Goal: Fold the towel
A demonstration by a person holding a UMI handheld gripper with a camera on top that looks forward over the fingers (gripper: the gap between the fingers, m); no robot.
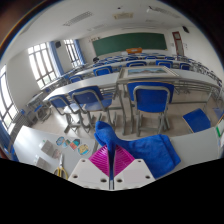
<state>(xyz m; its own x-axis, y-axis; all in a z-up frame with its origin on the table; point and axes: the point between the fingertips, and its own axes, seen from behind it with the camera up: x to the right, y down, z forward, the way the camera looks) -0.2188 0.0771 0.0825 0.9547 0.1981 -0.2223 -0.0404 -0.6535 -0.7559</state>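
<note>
One blue towel (140, 150) just ahead of your gripper (104, 160) | long axis runs away rightward | pink pads together, pinching its near edge | near corner hidden behind fingers.

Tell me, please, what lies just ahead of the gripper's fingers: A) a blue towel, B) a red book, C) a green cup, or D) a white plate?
A: a blue towel lies on the table just beyond the gripper, whose pink pads meet with no gap.
</note>
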